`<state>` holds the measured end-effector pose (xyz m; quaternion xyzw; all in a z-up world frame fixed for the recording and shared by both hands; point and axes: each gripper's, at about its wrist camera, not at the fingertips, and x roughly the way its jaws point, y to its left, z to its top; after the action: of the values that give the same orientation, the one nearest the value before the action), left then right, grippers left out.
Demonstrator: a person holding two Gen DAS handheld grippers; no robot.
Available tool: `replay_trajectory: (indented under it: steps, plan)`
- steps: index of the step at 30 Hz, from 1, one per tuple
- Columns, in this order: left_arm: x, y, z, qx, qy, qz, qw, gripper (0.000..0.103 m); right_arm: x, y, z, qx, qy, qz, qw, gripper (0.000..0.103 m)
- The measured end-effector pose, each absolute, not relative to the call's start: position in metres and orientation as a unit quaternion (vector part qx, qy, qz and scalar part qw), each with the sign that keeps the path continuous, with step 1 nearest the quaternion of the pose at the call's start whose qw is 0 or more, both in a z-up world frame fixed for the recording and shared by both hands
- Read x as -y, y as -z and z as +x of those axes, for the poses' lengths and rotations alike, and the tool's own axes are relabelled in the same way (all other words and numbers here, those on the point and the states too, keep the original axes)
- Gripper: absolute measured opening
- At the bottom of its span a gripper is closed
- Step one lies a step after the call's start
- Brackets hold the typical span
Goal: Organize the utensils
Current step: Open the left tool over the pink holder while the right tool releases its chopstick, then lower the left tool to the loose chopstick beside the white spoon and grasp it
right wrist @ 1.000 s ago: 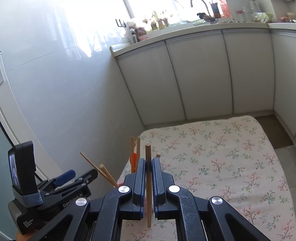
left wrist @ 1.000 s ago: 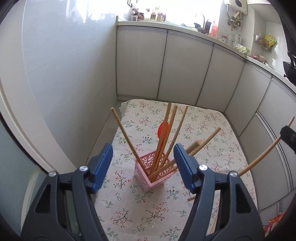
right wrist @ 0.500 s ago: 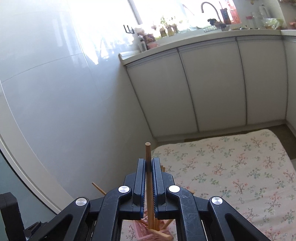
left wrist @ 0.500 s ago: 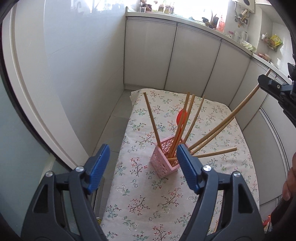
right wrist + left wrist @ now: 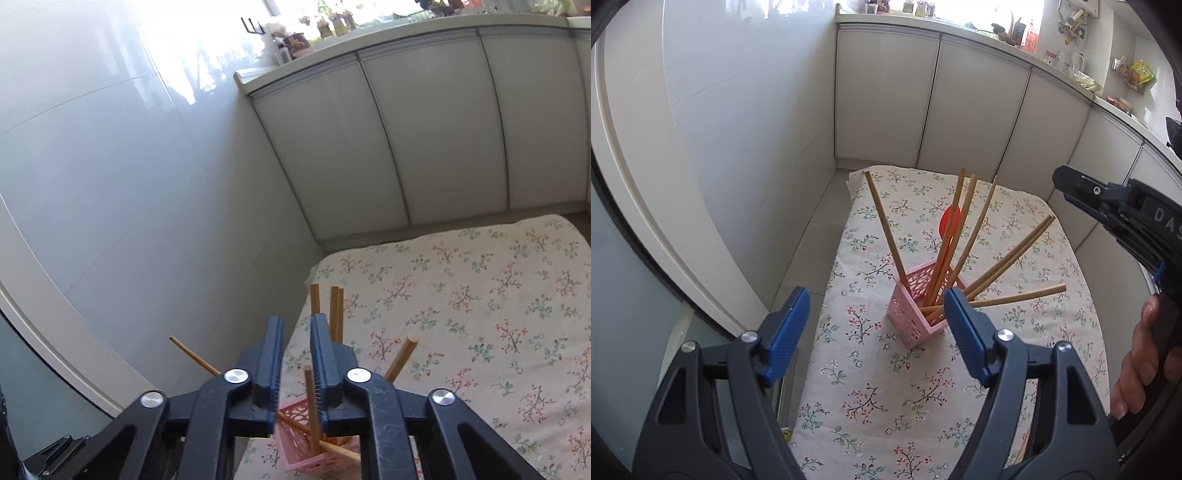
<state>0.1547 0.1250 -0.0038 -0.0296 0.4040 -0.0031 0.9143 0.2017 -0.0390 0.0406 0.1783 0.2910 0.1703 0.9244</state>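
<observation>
Fingers of the left gripper (image 5: 875,325) stand wide apart in the left wrist view, their blue pads holding nothing, and they frame the pink lattice utensil holder (image 5: 916,314) on the floral tablecloth (image 5: 871,398) much as they did a second ago, from a slightly higher angle. What has changed here is at the right edge: the right gripper (image 5: 1067,181), which carried a wooden chopstick in towards the holder a moment ago, now shows bare, held by a person's hand (image 5: 1137,362) low at the edge. That chopstick appears to have joined the wooden chopsticks (image 5: 964,236) fanned out of the holder, beside a red utensil (image 5: 951,221) whose kind I cannot make out. In the right wrist view the jaws of the right gripper (image 5: 297,365), clamped on the stick half a second ago, are opening; the released chopstick (image 5: 312,406) stands in the gap, very close to the right-hand pad, its lower end down in the pink holder (image 5: 295,454), directly below the gripper. My reading is that this placement is done. No loose utensils are visible on the cloth in either view, so the sorting may be close to finished.
</observation>
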Motion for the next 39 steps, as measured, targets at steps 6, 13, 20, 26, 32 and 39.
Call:
replay_trajectory:
  steps: [6,13,20,26,32,39]
  plan:
    - [-0.114,0.002,0.15,-0.402,0.006,-0.013,0.915,0.085,0.055,-0.062,0.174,-0.268,-0.166,0.167,0.934,0.08]
    - [-0.091,0.008,0.135,-0.417,0.038,0.008,0.908,0.091,0.086,-0.069,0.132,-0.293,-0.115,0.126,0.941,0.102]
    - [-0.058,0.033,0.119,-0.454,0.077,0.049,0.886,0.093,0.13,-0.032,0.098,-0.378,-0.042,0.081,0.921,0.103]
    - [-0.03,0.061,0.114,-0.489,0.096,0.079,0.863,0.093,0.163,0.018,0.084,-0.454,-0.011,0.086,0.887,0.103]
    - [0.003,0.099,0.113,-0.535,0.113,0.114,0.83,0.093,0.189,0.063,0.073,-0.522,0.014,0.113,0.845,0.103]
    - [0.037,0.133,0.107,-0.577,0.143,0.128,0.794,0.093,0.206,0.105,0.06,-0.574,0.036,0.111,0.811,0.102]
